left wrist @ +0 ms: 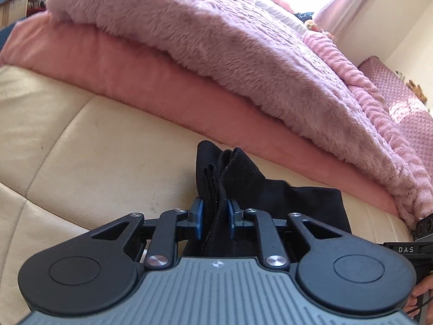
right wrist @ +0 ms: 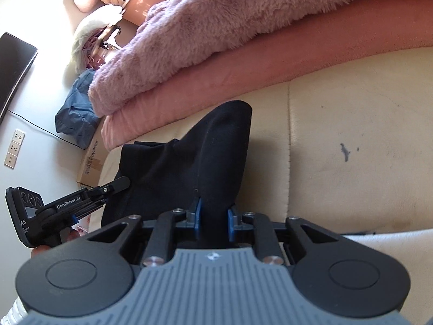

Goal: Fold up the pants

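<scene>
The black soft-fabric pants [left wrist: 270,192] lie on the cream leather quilted cushion surface [left wrist: 81,146], just in front of the folded salmon-pink fleece blanket [left wrist: 162,86] that runs along the cushion's far side. The left gripper [left wrist: 215,216], a black linkage with blue-padded fingers [left wrist: 199,218], is closed narrowly on a bunched, layered edge of the pants, and the cloth stands up between the pads in several folds while the rest trails away flat on the cushion toward the blanket. In the right wrist view the right gripper [right wrist: 213,218] likewise pinches the pants [right wrist: 194,159] between its blue pads [right wrist: 198,216], the fabric rising from the jaws in a dark rounded fold that drapes onto the cushion [right wrist: 338,140]. The left gripper [right wrist: 119,185] shows there from the side, its tip against the near edge of the same cloth. On top of the salmon blanket rests a fluffy mauve-pink long-pile blanket [left wrist: 230,43], heaped and overhanging it. Beyond the cushion's end, near the blanket pile, sit a brown cardboard box [right wrist: 90,162] and a crumpled blue garment [right wrist: 75,119], with white wall sockets [right wrist: 15,147] farther off on the pale wall.
</scene>
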